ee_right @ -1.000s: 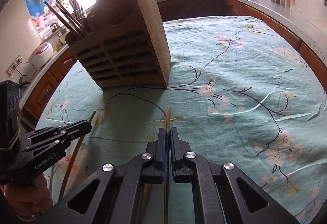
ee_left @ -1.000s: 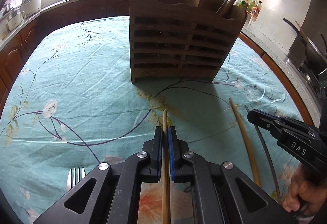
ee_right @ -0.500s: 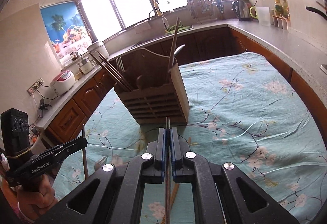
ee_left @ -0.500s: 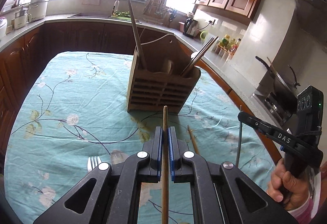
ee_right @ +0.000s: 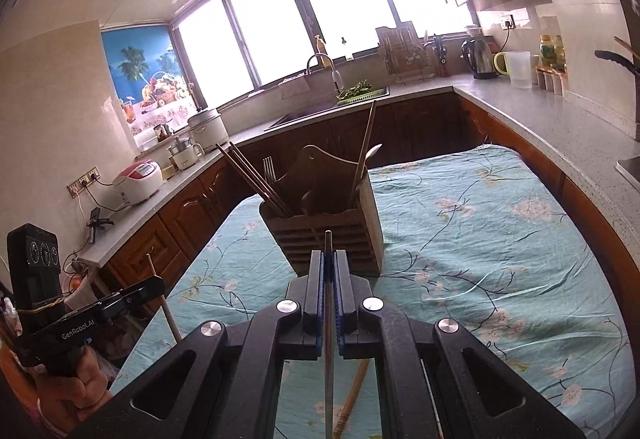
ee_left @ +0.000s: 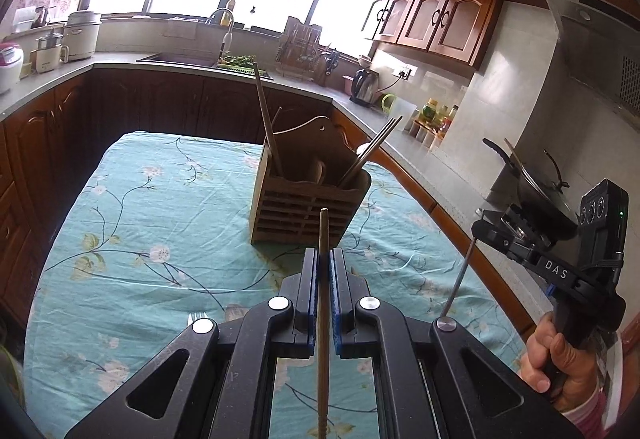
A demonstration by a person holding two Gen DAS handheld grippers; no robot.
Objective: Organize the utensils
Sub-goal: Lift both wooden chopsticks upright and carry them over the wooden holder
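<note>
A slatted wooden utensil holder (ee_left: 306, 205) (ee_right: 332, 231) stands mid-table with chopsticks, a fork and a spoon in it. My left gripper (ee_left: 324, 259) is shut on a wooden chopstick (ee_left: 323, 235) that pokes out toward the holder from above the cloth. My right gripper (ee_right: 328, 263) is shut on a thin dark metal chopstick (ee_right: 328, 243), also aimed at the holder. In the left wrist view the right gripper (ee_left: 480, 231) hangs at the right with its metal stick (ee_left: 458, 283) slanting down. The left gripper (ee_right: 160, 285) shows at lower left of the right wrist view.
A teal flowered tablecloth (ee_left: 160, 223) covers the table. A fork (ee_left: 197, 317) lies near the front edge, and a wooden chopstick (ee_right: 354, 395) lies on the cloth below my right gripper. Brown cabinets and a grey counter (ee_right: 540, 111) with kettle and bottles ring the table.
Both grippers have risen and drawn back from the holder, each lifting its chopstick off the cloth. The holder now looks smaller and farther, and more of the kitchen shows.
</note>
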